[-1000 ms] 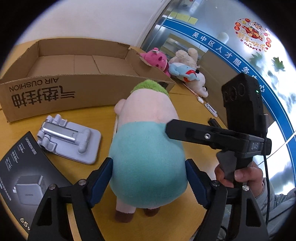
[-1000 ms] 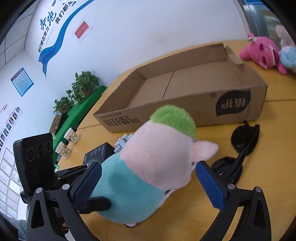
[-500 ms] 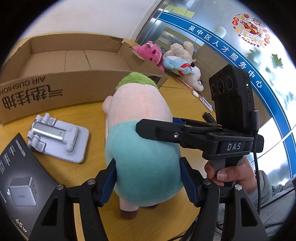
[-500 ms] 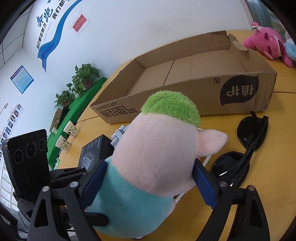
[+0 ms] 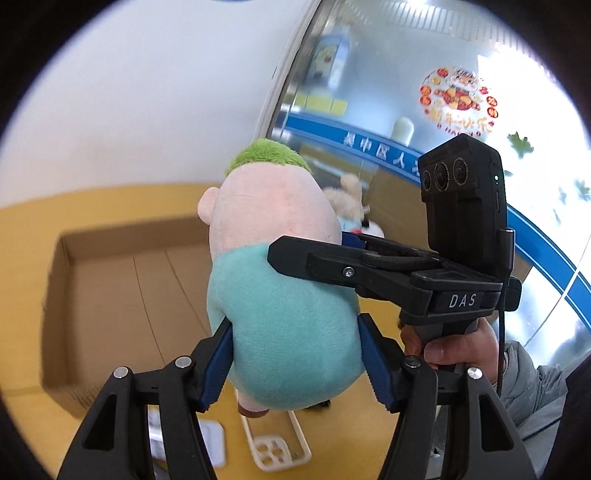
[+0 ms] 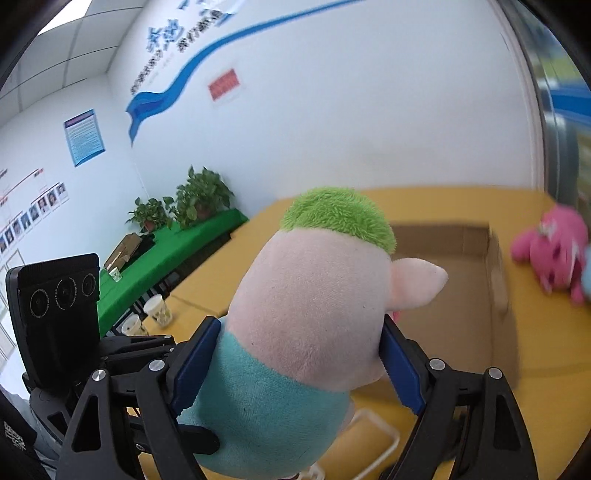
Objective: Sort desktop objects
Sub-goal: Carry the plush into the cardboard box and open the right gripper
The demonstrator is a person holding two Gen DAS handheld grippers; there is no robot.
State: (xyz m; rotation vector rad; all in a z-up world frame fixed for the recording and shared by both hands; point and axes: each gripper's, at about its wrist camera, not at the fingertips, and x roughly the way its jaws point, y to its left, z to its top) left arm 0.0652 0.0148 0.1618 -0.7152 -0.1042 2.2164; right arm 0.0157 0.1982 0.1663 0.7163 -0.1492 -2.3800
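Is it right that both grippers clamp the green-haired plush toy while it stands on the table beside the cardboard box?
Not quite. Both the left gripper and right gripper do clamp the plush toy, but the left wrist view shows it lifted, its feet clear of the table, near the cardboard box.

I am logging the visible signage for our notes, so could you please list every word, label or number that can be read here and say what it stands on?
"DAS": on the right tongs, seen from the left wrist.
Blue band on the glass wall: Chinese characters, blurred.
Round red sticker on the glass: too blurred to read.
Blue wall lettering, red sign, blue poster: unreadable.
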